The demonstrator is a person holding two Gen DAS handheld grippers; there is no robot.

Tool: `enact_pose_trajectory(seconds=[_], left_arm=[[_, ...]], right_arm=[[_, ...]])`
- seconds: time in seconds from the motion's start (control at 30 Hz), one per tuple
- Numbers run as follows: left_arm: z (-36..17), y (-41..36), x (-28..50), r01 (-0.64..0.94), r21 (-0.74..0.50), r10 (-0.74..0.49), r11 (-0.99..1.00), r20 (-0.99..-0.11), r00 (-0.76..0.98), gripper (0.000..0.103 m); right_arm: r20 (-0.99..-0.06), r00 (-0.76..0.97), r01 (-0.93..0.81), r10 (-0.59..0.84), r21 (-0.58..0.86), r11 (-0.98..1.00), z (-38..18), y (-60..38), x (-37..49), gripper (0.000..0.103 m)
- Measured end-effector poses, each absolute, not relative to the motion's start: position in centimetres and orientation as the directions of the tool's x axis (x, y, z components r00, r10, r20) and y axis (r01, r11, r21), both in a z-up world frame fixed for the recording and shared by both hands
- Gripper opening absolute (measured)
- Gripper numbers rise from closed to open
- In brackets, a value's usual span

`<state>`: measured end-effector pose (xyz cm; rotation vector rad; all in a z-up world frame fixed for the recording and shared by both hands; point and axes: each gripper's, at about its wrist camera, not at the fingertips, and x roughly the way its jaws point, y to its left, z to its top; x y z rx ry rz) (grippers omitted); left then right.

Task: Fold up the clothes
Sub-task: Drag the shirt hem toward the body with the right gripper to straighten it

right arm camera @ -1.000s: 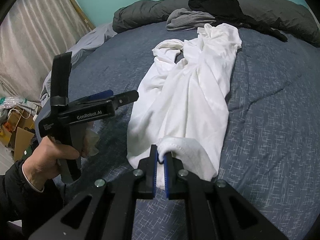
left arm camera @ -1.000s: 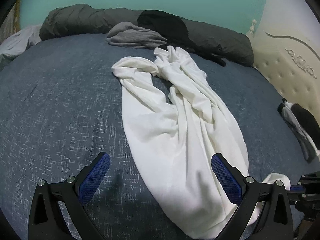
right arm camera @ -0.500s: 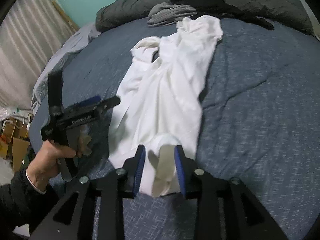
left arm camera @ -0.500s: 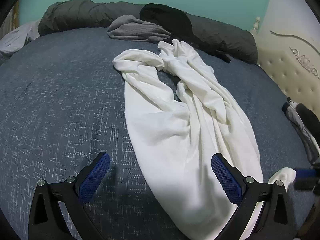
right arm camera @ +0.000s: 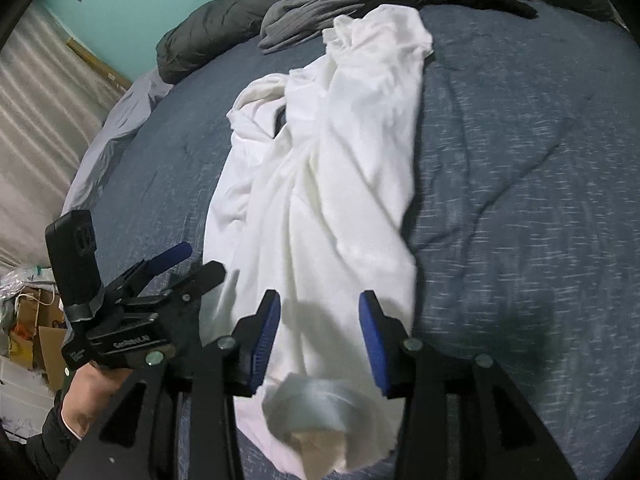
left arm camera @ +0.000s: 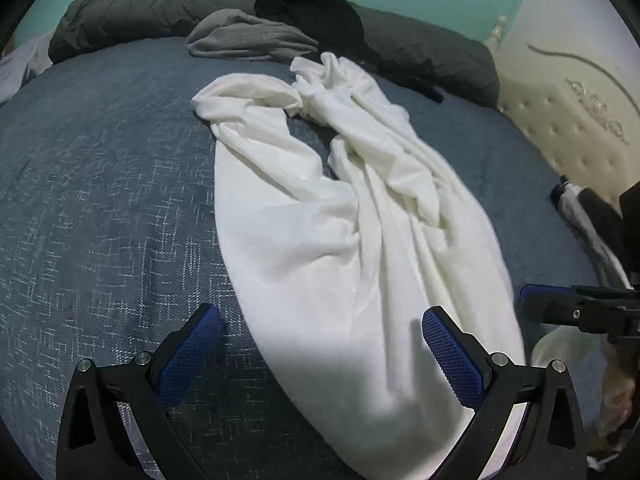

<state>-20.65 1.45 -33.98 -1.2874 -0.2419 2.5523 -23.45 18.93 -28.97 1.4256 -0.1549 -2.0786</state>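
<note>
A crumpled white garment [left arm camera: 328, 232] lies lengthwise on the blue bed cover [left arm camera: 104, 184]. My left gripper [left arm camera: 320, 320] is open low over its near end, with one finger over the blue cover and the other over the cloth. In the right wrist view the same garment [right arm camera: 332, 184] runs away from me. Its rolled near end [right arm camera: 316, 396] lies loose just below my open right gripper [right arm camera: 320, 300], which holds nothing. A hand [right arm camera: 88, 392] holds the left gripper [right arm camera: 196, 260] beside the garment's left edge. The right gripper [left arm camera: 560, 308] shows at the right edge of the left wrist view.
A grey garment [left arm camera: 244, 40] and a black one [left arm camera: 312, 8] lie against a long dark grey roll of bedding [left arm camera: 132, 12] at the far side. A cream padded headboard [left arm camera: 580, 120] and striped clothes [left arm camera: 588, 216] are at the right. Curtain [right arm camera: 36, 128] and cardboard boxes [right arm camera: 36, 320] stand left of the bed.
My right gripper went from shut on the garment's near end to open, and that end now lies loose below it. The left gripper stayed open and shifted slightly forward over the cloth.
</note>
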Motion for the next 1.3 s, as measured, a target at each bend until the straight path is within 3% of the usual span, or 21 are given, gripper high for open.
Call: enact_pose_trajectory(seconds=[0.33,0.7,0.97,1.1,1.2,1.3], left_arm=[[-36.2,2.4,-21.5,-0.139,-0.251,0.287,-0.958,-0.814,-0.506,0.098],[-37.2,3.5,-21.7,-0.14,-0.222,0.262,-0.965,-0.843,-0.469,0.103],[-37.1,4.1,-21.1,-0.142,-0.198,0.242,-0.97,-0.846,-0.475,0.1],[-36.7,4.0,-20.5,-0.134,-0.182,0.225,-0.974,-0.836,-0.501,0.072],[-36.4,4.0,-19.9,-0.148,-0.188,0.238,-0.971,-0.826,-0.511,0.059],[-36.2,4.1,-19.5,-0.166,-0.218,0.273,-0.962,-0.817,-0.508,0.024]], right_arm=[[-0.804,-0.228,0.408,-0.549,0.433,-0.804,-29.8,19.3,-23.2,0.041],[-0.799,-0.227,0.396,-0.557,0.447,-0.802,-30.1,20.0,-23.3,0.041],[-0.797,-0.231,0.389,-0.557,0.449,-0.804,-30.2,20.3,-23.2,0.041],[-0.796,-0.239,0.384,-0.557,0.449,-0.807,-30.1,20.6,-23.0,0.041],[-0.796,-0.243,0.378,-0.554,0.449,-0.81,-30.1,20.9,-22.9,0.041],[-0.797,-0.246,0.373,-0.552,0.447,-0.813,-30.1,21.0,-22.8,0.041]])
